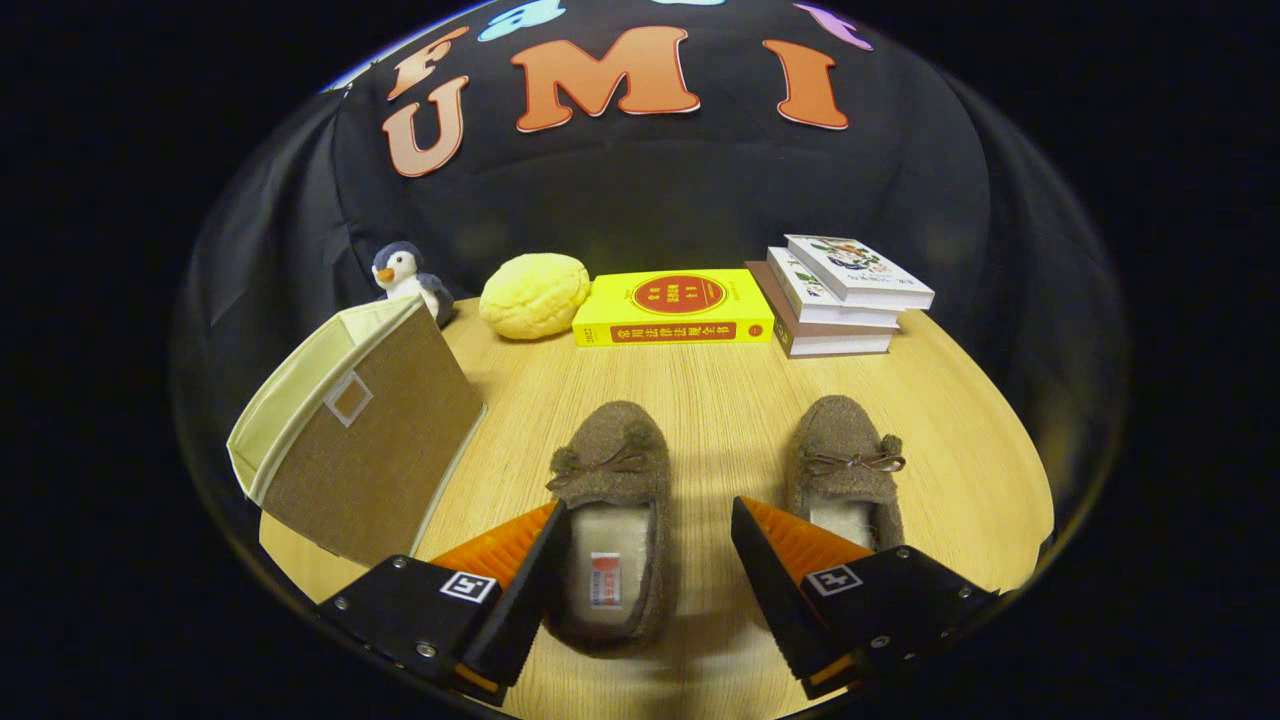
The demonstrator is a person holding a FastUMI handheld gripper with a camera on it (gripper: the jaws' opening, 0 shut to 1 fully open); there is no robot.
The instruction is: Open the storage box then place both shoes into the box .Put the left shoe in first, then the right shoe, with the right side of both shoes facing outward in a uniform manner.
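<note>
Sitting side by side near the front edge of the surface (700, 390), toes pointing at the back, are the left shoe (607, 500) and right shoe (845, 455). The fingers (648, 560) are spread wide, straddling the left one without touching. Storage box (350, 430) is tipped on its side at the left edge; books (840, 290), a yellow book (675, 305), bun (533, 293) and penguin (405, 275) line the back.

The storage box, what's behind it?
Behind the storage box a toy penguin peeks over its top edge; its lower body is hidden by the box. The open fingers straddle a brown slipper, away from the box.
</note>
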